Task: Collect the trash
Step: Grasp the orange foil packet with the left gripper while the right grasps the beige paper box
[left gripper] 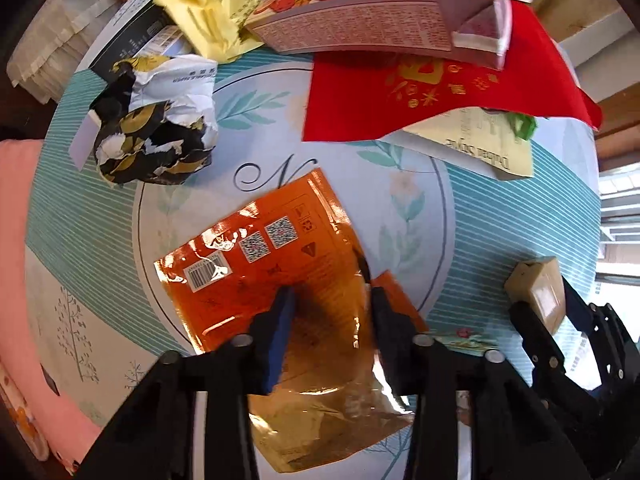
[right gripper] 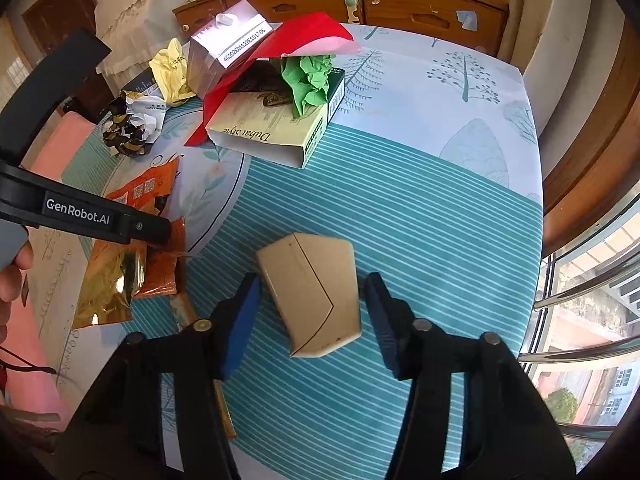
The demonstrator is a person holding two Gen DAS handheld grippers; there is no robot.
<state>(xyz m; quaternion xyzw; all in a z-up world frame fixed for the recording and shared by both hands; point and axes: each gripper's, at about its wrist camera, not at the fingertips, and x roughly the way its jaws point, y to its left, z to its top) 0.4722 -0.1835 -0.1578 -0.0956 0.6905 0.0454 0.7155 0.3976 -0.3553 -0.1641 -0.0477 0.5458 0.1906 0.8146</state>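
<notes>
While the left tongs (left gripper: 330,300) point straight down at the worktop (right gripper: 400,200), their blue-padded fingers (left gripper: 282,312) have the orange foil wrapper (left gripper: 272,256) bunched between them and pinch the raised fold: closed on the foil. The wrapper is a flat, glossy, crinkled pouch with a barcode and two square codes printed on it; its long axis runs diagonally in the left wrist view, from the orange end near the middle of the cloth to the gold, mirror-like end under the tongs.

Just beside the wrapper, on the striped teal part of the cloth, lies the small beige carton (right gripper: 310,296). It is a smooth cardboard box, flattened at one end, with a dark seam line across its top face. Its long axis points roughly away from the right tongs (right gripper: 312,312), slightly skewed. Those tongs straddle it with a visible gap on each side, so they are open and grip nothing.

Beyond the wrapper, away from the tongs, sits a crumpled ball of black, gold and white paper (left gripper: 154,128), and past that a wrinkled yellow sheet (left gripper: 208,12). Farther from the wrapper a red envelope-like sheet (left gripper: 432,92) drapes over an open cream box (right gripper: 268,128) stuffed with crumpled green paper (right gripper: 310,80). A printed red-and-white carton (left gripper: 380,12) lies on its side behind the red sheet.
</notes>
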